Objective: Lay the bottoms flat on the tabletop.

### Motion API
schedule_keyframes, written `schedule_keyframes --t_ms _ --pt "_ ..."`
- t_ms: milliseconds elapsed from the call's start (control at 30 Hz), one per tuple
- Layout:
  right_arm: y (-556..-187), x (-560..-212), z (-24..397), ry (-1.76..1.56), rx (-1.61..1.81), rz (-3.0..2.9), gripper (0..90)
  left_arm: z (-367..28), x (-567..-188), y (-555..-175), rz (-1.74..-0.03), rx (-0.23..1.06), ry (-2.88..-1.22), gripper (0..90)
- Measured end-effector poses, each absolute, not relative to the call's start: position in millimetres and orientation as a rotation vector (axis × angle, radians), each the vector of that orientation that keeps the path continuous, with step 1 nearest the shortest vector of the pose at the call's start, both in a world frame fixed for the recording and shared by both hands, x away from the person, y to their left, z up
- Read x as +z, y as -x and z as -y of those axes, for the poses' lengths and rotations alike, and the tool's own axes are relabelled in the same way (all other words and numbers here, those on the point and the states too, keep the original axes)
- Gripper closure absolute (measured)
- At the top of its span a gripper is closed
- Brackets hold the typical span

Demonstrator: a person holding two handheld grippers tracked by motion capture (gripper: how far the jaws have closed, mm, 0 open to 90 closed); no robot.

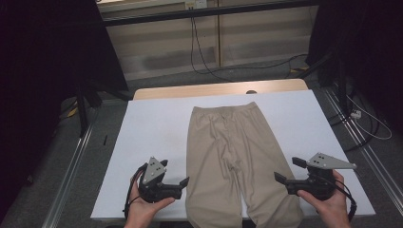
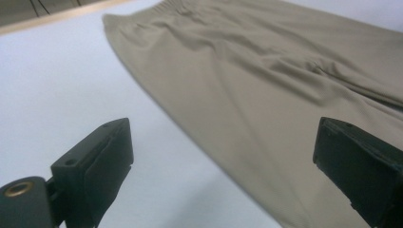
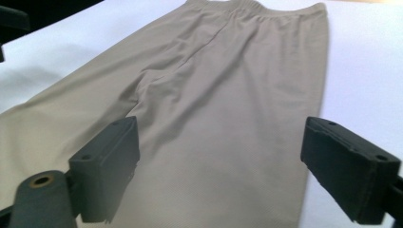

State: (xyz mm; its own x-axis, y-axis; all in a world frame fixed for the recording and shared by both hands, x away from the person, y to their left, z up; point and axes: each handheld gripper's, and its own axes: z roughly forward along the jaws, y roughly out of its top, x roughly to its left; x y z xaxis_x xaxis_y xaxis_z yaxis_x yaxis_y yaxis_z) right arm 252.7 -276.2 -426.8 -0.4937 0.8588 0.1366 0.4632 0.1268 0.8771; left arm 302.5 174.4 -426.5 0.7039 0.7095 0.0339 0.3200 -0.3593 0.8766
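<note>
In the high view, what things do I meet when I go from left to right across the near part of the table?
Left gripper, open → beige trousers lying flat on the white table → right gripper, open.

The trousers (image 1: 237, 161) lie flat on the table (image 1: 157, 123), down its middle, waistband at the far edge and both legs running toward the person, the cuffs hanging over the near edge. The left gripper (image 1: 183, 183) sits just beside the trousers' left leg, near the table's near edge, jaws pointing at that leg. The right gripper (image 1: 287, 172) sits just beside the right leg, opposite the left one, with the trousers between the two.
</note>
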Motion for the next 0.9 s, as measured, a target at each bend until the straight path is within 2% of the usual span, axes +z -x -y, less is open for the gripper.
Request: schedule_keyframes --t_ms 67,233,500,900 --pt "-253.4 -426.8 277.7 -1.279 1.331 -2.004 5.8 -179.0 -425.8 -304.3 -0.797 0.503 -1.938 5.3" --pt "-253.4 -426.6 283.5 -1.282 1.368 -1.978 5.8 -193.7 -422.8 -309.0 -0.825 0.481 -1.872 5.1" --pt "-252.8 -427.6 293.3 -1.287 1.354 -1.899 5.9 -221.3 -420.9 -312.6 -0.890 0.538 -1.823 5.3" --pt "-253.1 -430.3 296.6 -1.259 1.337 -1.842 6.3 -214.7 -421.8 -310.3 -0.903 0.566 -1.806 5.4"
